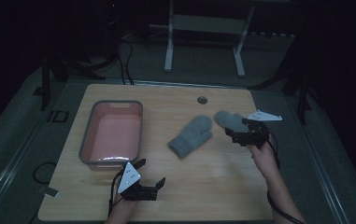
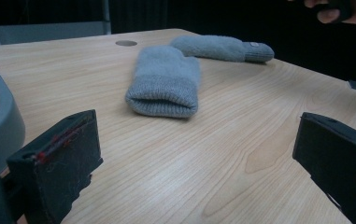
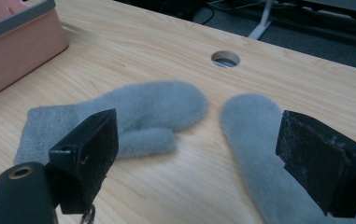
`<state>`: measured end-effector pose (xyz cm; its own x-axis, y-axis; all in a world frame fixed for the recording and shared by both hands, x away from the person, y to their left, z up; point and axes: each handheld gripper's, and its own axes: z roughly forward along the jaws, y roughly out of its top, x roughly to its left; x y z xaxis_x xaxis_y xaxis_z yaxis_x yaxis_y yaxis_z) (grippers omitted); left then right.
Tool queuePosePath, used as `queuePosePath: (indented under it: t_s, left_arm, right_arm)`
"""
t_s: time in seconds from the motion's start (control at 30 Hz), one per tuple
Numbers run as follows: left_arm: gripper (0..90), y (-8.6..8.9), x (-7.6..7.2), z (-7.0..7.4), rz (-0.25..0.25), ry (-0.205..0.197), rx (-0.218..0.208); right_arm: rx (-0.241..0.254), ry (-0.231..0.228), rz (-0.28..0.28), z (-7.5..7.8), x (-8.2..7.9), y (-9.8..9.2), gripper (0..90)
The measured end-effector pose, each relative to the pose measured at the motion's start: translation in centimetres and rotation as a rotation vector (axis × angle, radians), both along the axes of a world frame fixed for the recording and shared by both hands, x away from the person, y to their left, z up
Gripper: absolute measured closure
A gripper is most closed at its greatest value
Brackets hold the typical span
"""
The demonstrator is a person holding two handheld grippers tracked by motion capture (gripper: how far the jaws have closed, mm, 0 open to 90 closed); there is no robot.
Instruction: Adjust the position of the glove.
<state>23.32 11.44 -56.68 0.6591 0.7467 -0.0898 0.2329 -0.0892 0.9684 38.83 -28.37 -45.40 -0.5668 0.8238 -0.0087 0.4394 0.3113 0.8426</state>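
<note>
The right claw point(image 1: 239, 129) hangs wide over 1 of 2 grey woollen mittens point(image 1: 228, 119) on the wooden surface point(image 1: 213, 186); the left claw point(image 1: 151, 173) gapes wide.

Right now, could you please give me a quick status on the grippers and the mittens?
Left gripper open, idle beside the tub. Right gripper open over the right mitten, not gripping. Left mitten flat alongside. Nothing in the way.

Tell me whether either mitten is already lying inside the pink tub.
No: both grey mittens lie on the bare wooden table, right of the pink tub.
</note>
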Motion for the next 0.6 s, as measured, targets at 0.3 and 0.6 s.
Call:
queuePosePath:
  t_s: [0.3,0.6]
  left_arm:
    - [1.3,0.1,0.0,0.1,-0.013,0.003,-0.011]
    - [1.3,0.0,0.1,0.1,-0.032,0.008,-0.006]
  right_arm:
    - [-0.04,0.039,0.077,-0.6,2.8,2.9,13.4]
    - [-0.049,0.114,0.163,-3.1,5.6,5.4,13.9]
